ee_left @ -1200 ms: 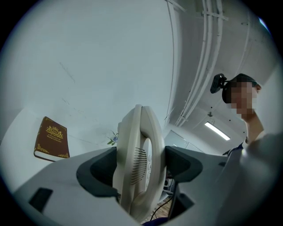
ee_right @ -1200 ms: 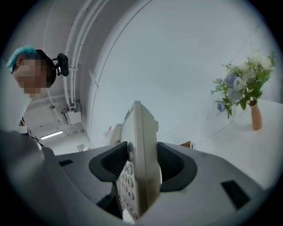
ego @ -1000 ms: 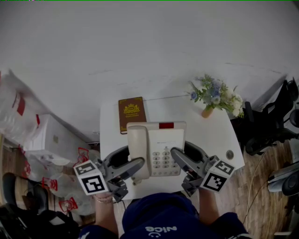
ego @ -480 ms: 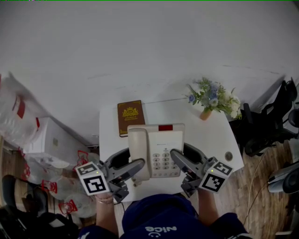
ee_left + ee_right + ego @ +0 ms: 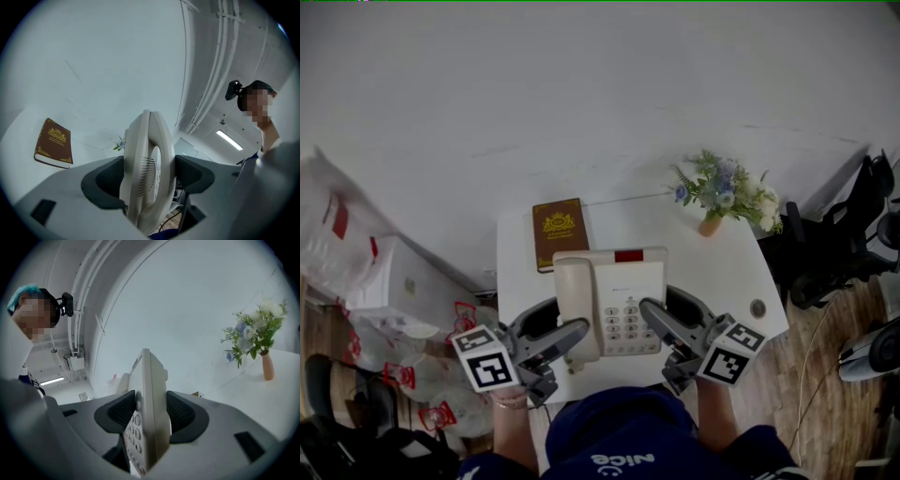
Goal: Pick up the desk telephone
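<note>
The cream desk telephone (image 5: 614, 300), handset on its cradle at the left and keypad at the right, lies over the near part of the small white table (image 5: 722, 267). My left gripper (image 5: 558, 328) is shut on its handset side, and the pads press the handset (image 5: 147, 173) from both sides. My right gripper (image 5: 670, 319) is shut on the keypad side, with the pads tight against the phone's body (image 5: 150, 399). Both grippers point level, away from the person. I cannot tell whether the phone's underside touches the table.
A brown book (image 5: 560, 232) lies at the table's back left. A small vase of flowers (image 5: 727, 199) stands at the back right, and a small round object (image 5: 757, 308) sits near the right edge. Plastic bags (image 5: 356, 272) are piled at the left; dark chairs (image 5: 844, 253) stand at the right.
The head view has drifted slightly. Both grippers and the telephone stay where they were.
</note>
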{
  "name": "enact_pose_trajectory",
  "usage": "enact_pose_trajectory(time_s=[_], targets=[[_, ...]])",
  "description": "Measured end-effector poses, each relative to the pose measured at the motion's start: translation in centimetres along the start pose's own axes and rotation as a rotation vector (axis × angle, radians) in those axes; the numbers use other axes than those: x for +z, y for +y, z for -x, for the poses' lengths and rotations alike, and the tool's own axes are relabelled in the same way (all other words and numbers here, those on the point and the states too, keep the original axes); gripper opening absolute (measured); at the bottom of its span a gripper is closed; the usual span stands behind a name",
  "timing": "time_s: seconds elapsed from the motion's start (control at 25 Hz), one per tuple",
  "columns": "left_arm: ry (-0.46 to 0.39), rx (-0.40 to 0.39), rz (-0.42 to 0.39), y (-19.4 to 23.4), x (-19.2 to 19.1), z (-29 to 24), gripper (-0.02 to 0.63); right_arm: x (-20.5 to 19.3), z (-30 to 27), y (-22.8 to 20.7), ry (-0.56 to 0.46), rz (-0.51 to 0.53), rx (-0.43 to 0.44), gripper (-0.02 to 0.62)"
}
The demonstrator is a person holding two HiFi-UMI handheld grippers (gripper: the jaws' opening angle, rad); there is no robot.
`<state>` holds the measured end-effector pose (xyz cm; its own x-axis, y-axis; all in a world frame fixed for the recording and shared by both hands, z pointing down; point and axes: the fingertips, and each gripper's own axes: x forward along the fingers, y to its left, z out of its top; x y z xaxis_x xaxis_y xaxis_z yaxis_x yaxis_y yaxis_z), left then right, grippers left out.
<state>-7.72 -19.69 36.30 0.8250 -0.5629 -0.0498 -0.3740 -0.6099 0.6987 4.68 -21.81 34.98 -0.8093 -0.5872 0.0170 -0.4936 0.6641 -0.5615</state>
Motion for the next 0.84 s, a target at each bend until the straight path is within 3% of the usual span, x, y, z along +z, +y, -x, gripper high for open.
enact_pose_trajectory(time_s=[0.84], targets=[[0.005,0.002,0.015,0.5,-0.34,-0.11,0.357,-0.63,0.11,-0.49,-0.001,-0.017,-0.02,0.229]])
